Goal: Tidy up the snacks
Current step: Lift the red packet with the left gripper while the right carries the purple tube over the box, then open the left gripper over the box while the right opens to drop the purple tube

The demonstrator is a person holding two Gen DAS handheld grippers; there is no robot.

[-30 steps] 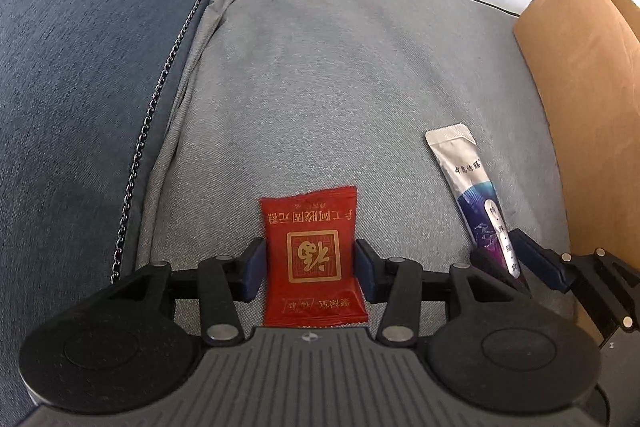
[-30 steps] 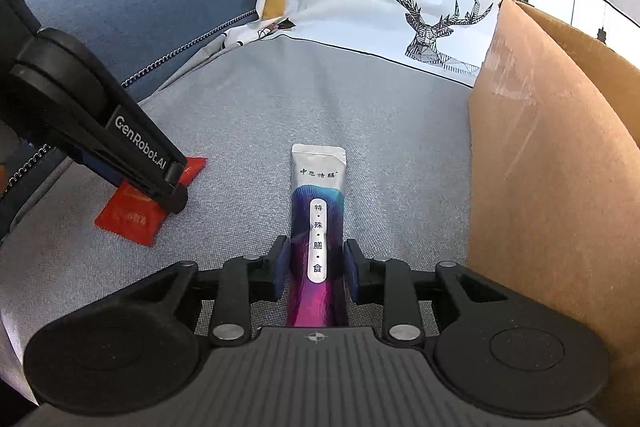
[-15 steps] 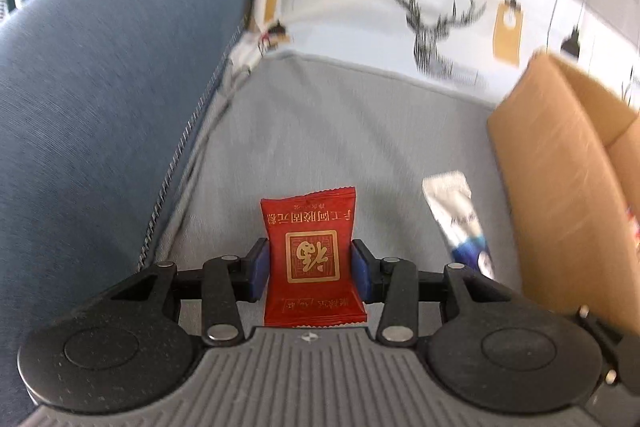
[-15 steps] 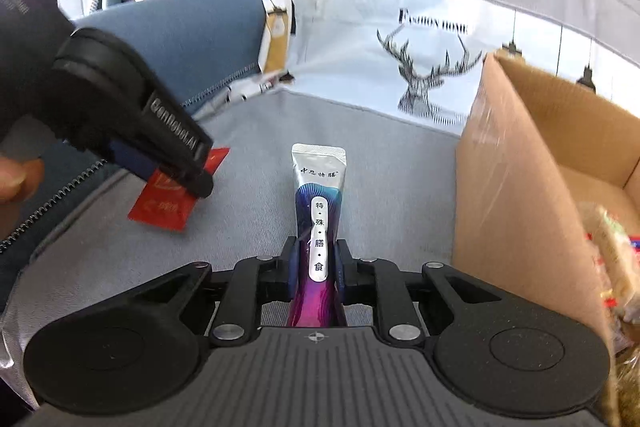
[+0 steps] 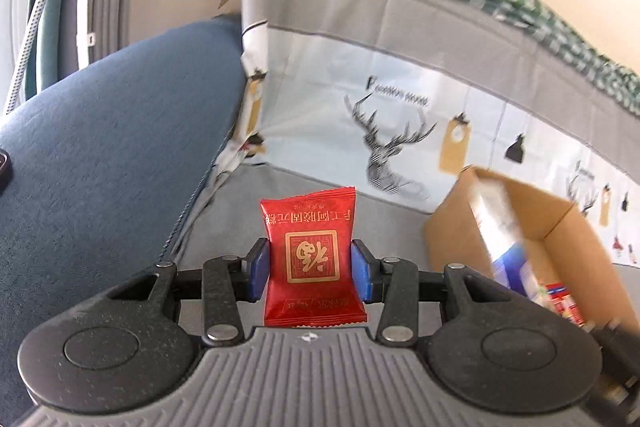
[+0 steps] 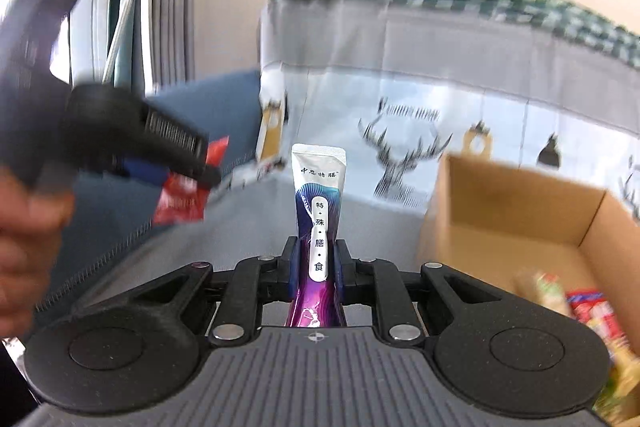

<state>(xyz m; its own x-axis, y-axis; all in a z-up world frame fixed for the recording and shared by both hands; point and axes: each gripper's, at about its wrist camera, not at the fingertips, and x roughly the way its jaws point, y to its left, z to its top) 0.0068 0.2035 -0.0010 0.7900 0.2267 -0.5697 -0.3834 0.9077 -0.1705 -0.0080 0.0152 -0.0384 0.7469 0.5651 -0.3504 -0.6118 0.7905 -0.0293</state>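
**Both grippers carry a snack beside the box**

Left wrist view: the left gripper [image 5: 308, 269] has its jaws clamped on the sides of a red snack packet [image 5: 313, 261], held upright in the air to the left of the open cardboard box [image 5: 448, 239].

Right wrist view: the right gripper [image 6: 316, 265] has its jaws nearly closed, pinching a slim purple-and-silver sachet [image 6: 318, 223], also left of the box [image 6: 440, 227]. Farther left, a hand [image 6: 28, 227] holds the other gripper.

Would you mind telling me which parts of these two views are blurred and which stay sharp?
Left wrist view: the red packet and the left gripper are sharp; the cardboard box is smeared. Right wrist view: the purple sachet is crisp; the hand and deer-print cloth are motion-blurred.
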